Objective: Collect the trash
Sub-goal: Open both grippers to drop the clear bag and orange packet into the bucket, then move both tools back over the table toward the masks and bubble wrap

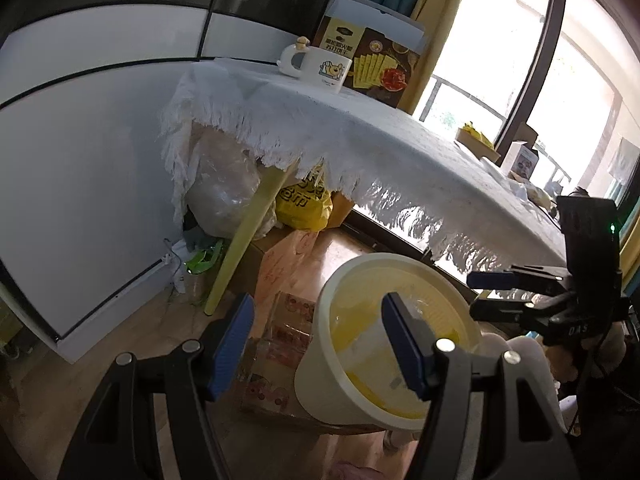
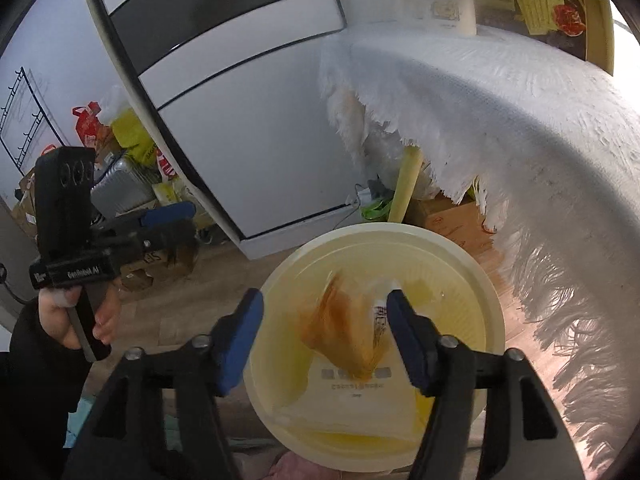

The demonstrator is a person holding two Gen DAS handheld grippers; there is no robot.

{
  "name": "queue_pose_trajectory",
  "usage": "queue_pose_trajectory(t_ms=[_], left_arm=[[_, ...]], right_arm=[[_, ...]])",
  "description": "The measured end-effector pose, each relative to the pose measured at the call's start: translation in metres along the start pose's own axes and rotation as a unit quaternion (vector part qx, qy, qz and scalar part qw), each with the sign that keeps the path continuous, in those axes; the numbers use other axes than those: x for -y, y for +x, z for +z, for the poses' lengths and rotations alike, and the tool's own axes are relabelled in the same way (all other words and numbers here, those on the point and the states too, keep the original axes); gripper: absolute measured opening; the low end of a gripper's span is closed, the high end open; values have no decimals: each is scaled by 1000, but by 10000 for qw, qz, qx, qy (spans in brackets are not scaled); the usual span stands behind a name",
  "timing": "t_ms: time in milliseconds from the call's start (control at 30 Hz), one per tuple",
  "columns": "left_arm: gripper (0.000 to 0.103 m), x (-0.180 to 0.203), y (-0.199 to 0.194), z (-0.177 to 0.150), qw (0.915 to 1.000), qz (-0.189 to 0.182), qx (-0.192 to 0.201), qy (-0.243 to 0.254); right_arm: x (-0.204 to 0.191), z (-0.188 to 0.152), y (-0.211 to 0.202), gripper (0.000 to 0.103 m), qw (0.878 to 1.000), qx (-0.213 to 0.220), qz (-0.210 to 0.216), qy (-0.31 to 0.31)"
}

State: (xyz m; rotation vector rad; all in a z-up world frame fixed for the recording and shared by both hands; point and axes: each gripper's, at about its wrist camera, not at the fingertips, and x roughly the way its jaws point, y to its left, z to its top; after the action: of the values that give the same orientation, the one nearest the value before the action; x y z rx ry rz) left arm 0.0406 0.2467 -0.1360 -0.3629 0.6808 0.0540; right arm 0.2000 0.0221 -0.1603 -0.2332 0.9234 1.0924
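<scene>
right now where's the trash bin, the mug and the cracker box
trash bin [image 2: 486, 280], right wrist view, right rim
mug [image 1: 326, 70], left wrist view, printed side wall
cracker box [image 1: 386, 68], left wrist view, front face

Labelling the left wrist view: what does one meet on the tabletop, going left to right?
White cartoon mug → dark cracker box → yellow-filled cardboard tray → small white carton.

A smooth, glossy cream plastic bin [image 2: 472, 268] is seen beside rough white fringed cloth [image 2: 520, 120] draped over the worktop, above a wooden floor [image 1: 120, 320].
</scene>
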Motion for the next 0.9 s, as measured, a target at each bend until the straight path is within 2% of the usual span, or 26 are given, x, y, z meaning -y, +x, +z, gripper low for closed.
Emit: queue_pose_trajectory(t_ms=[167, 433, 667, 900], left_arm=[[66, 14, -5, 3, 9999, -58, 13, 161], [67, 58, -9, 14, 9982, -257, 94, 526], [67, 107, 8, 33, 9947, -544, 91, 873], [67, 160, 31, 57, 9886, -866, 139, 1221]], right_arm=[[11, -12, -27, 62, 9992, 196, -301, 164], [41, -32, -96, 62, 9921, 692, -943, 455], [64, -41, -154, 62, 9834, 1075, -1373, 496], [96, -44, -190, 62, 9758, 1281, -1671, 595]])
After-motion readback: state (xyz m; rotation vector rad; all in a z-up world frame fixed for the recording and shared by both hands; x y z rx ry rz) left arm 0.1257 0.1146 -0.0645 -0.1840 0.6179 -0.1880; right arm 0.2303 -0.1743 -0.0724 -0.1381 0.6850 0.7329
